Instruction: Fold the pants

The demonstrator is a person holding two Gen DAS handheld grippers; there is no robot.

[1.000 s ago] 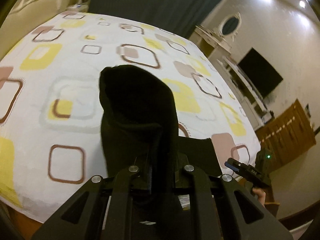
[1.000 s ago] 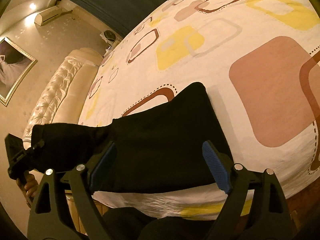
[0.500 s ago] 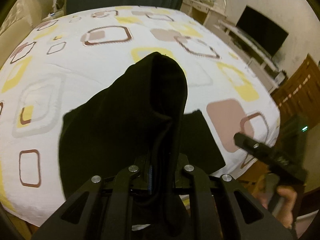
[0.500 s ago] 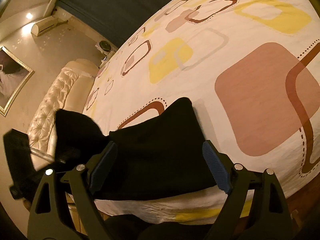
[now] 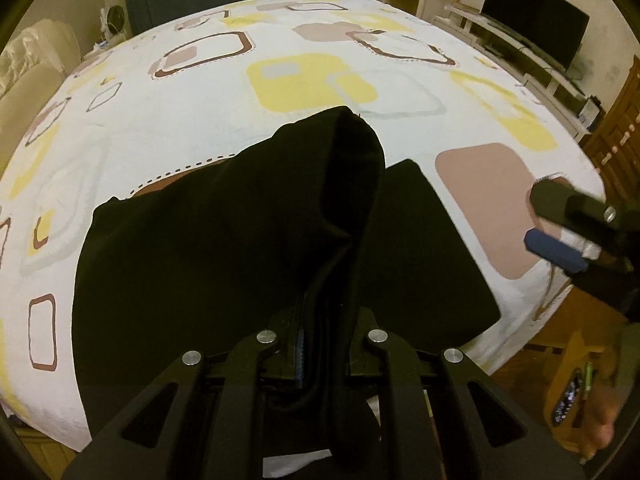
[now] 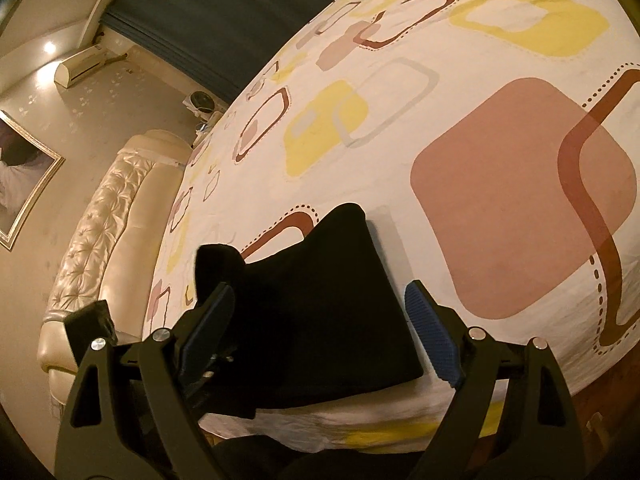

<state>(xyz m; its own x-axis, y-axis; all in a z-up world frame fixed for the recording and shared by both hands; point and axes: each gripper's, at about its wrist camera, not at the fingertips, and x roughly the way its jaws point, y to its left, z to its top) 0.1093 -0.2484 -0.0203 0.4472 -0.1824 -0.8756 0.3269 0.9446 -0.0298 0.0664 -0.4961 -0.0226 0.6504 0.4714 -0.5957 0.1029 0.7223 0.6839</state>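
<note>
1. The step in hand looks like a fold in mid-carry: the left gripper [image 5: 320, 344] is clenched on a bunched end of the black pants [image 5: 224, 248] and holds that end lifted off the bedsheet [image 5: 168, 120], so the cloth rises from the bed into the jaws as a thick tube.

2. The rest of the pants lie flat near the close edge of the bed, a dark slab spread to both sides of the raised part; in the right wrist view the same pants [image 6: 320, 312] sit just ahead of the gripper, with the lifted end standing up at their left.

3. The right gripper [image 6: 320, 328] has its jaws released and wide apart, with the blue pads [image 6: 430, 336] bare; it hangs above the flat cloth and grasps nothing. From the left wrist view it shows at the right, off the edge of the pants.

4. The next move, as I judge it, calls for carrying the held end across the flat part and laying it down so the edges meet, then letting go; the free gripper could pin or smooth the lower layer so it does not drag.

5. Count: one pair of pants, two grippers, one bed with one patterned sheet. Beyond the bed stand one television [image 5: 536, 32] and one tufted headboard [image 6: 104, 232].
</note>
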